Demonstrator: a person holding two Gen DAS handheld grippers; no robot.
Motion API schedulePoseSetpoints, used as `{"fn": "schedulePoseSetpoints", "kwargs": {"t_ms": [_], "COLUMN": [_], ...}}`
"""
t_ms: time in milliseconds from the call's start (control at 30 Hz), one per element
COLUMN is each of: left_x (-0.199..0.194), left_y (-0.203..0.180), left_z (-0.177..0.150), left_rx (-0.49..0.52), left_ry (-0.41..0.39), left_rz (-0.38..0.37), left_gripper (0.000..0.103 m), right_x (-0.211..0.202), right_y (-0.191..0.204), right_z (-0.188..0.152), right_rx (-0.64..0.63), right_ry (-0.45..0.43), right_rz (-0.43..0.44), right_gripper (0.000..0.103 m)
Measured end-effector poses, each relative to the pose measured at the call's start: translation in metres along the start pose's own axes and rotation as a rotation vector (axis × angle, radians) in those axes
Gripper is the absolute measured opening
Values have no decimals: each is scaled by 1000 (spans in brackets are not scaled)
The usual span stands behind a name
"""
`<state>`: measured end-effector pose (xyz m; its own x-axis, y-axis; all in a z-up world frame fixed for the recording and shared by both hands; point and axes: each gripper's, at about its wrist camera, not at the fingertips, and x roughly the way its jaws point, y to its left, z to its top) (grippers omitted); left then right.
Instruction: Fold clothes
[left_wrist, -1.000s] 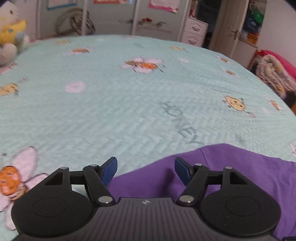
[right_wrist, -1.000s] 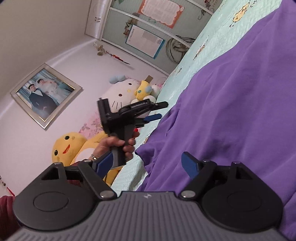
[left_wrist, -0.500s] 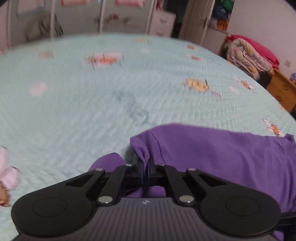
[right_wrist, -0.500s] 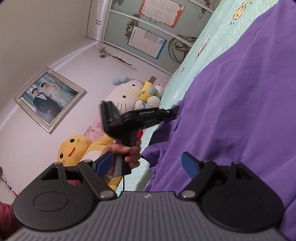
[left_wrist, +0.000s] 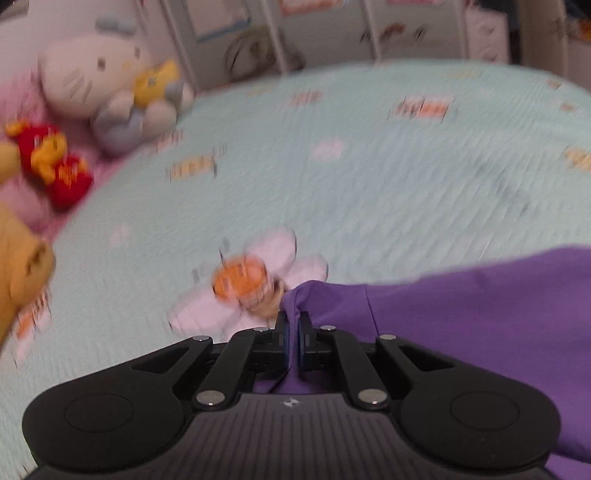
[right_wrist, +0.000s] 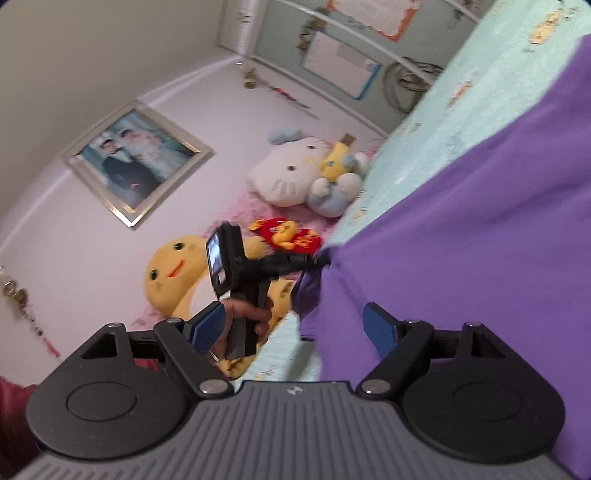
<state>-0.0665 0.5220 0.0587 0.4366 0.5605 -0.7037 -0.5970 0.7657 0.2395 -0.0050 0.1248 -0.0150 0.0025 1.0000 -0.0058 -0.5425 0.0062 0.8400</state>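
left claw (left_wrist: 293, 341): clamped on purple shirt (left_wrist: 480, 314) corner | right claw (right_wrist: 299, 328): spread wide, empty | bedspread (left_wrist: 369, 192) beneath

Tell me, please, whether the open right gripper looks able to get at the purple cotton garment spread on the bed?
Probably yes: the right gripper stands open, the purple cotton garment lies right ahead of its right finger with nothing between.

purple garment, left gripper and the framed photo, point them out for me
purple garment (left_wrist: 480, 306), left wrist view, on its flat spread cloth
left gripper (left_wrist: 294, 334), left wrist view, between the fingertips pinching the cloth
framed photo (right_wrist: 135, 168), right wrist view, middle of the picture
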Motion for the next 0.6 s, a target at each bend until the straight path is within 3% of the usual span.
{"fn": "schedulePoseSetpoints", "kwargs": {"t_ms": [67,133,200,267,333,433,533,600], "left_x": [4,-8,-21,-34,-46,-54,-64,-70], "left_y": [-7,-8,-1,9,18,22,25,26], "left_z": [-10,-19,-27,-34,-42,-49,-56,-65], "left_rx": [-30,-74,-145,-228,-304,-307,-317,-361], "left_ry": [8,-35,-65,-86,-102,-92,-119,-131], "left_rz": [2,-1,-33,-78,-124,-155,-188,-232], "left_gripper": [10,17,45,58,59,59,62,67], "right_x": [-5,-13,-31,-62,-99,-150,-178,-180], "right_y": [-1,0,6,17,26,27,9,-14], "right_z": [3,7,15,27,42,66,97,118], "right_rx": [23,50,78,85,86,83,-5,-25], "right_ry": [-24,-62,-140,-272,-404,-544,-556,-471], "right_rz": [-14,-24,-44,-107,-288,-671,-978,-1047], "right_gripper": [81,81,81,82,83,83,84,84]}}
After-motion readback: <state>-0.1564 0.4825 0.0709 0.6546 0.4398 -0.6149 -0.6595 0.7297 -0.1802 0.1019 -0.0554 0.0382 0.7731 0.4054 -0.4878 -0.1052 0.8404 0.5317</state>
